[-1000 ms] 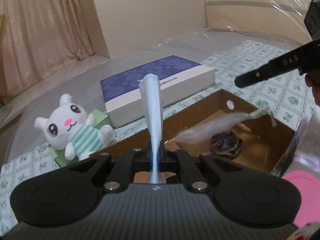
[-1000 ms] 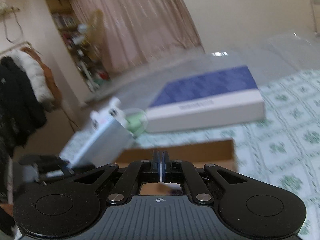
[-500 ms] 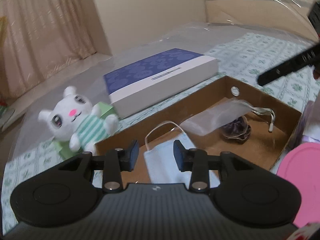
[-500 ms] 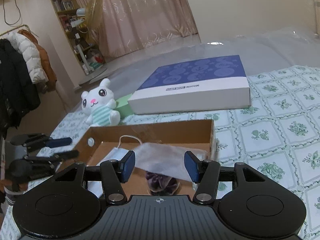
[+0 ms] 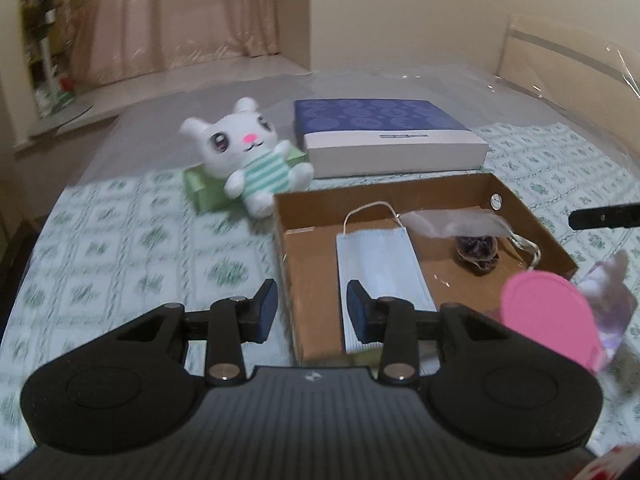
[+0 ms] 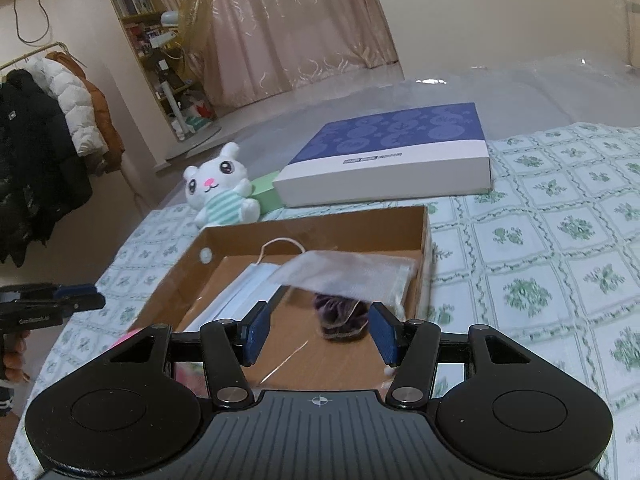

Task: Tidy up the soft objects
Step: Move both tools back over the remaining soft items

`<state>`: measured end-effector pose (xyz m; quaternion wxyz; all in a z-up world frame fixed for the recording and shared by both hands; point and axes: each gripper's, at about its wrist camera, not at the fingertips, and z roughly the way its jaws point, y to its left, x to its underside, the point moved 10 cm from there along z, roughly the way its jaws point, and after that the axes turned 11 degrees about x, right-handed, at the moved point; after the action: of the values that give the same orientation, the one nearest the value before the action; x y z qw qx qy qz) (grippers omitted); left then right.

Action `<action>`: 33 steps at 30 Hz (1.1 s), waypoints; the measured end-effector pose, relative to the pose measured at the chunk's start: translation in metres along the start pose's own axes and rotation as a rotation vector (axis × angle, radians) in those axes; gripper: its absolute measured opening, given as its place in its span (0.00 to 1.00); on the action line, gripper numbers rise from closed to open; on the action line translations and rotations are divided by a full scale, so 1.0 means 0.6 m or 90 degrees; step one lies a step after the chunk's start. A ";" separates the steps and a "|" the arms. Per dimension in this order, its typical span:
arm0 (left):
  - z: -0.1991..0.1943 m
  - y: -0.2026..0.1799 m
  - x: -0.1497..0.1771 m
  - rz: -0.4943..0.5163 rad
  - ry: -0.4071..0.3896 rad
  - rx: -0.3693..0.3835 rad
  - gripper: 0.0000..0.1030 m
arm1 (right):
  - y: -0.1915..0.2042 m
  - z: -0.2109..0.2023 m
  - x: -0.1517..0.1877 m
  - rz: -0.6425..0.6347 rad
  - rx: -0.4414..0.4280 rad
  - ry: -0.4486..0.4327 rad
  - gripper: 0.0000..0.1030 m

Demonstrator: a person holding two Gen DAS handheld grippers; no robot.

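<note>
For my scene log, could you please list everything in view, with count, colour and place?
cardboard box: one, brown, open, on the tablecloth.
face mask: one, pale blue, flat in the box.
gauze pouch: one, white, sheer, over the scrunchie.
scrunchie: one, dark purple, in the box.
plush bunny: one, white with green stripes, leaning on the green box.
green box: one, behind the cardboard box.
gift box: one, blue and white, behind the cardboard box.
pink lid: one, right of the cardboard box.
tablecloth: white, green-patterned.
left tool: open, empty.
right tool: open, empty.
</note>
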<state>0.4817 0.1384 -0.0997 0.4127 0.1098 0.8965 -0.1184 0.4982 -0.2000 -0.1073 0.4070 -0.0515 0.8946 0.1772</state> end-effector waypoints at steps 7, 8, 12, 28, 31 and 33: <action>-0.105 -0.017 0.073 -0.060 0.013 -0.032 0.34 | 0.021 -0.085 0.042 0.009 -0.004 -0.006 0.53; -0.120 -0.020 0.085 -0.069 0.014 -0.036 0.34 | 0.024 -0.099 0.050 0.011 -0.006 -0.007 0.53; -0.177 -0.031 0.123 -0.096 0.011 -0.049 0.34 | 0.033 -0.143 0.076 0.026 -0.010 -0.009 0.53; -0.336 -0.105 0.216 -0.175 -0.040 -0.096 0.36 | 0.062 -0.269 0.191 0.058 -0.019 0.015 0.54; -0.356 -0.126 0.228 -0.181 -0.049 -0.101 0.36 | 0.072 -0.284 0.215 0.041 -0.012 0.019 0.54; -0.365 -0.139 0.236 -0.186 -0.053 -0.098 0.36 | 0.081 -0.291 0.232 0.035 -0.014 0.026 0.54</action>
<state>0.2108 0.1394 -0.0596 0.4349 -0.0585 0.8915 -0.1124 0.2706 -0.2103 -0.0924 0.3829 -0.0353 0.9018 0.1973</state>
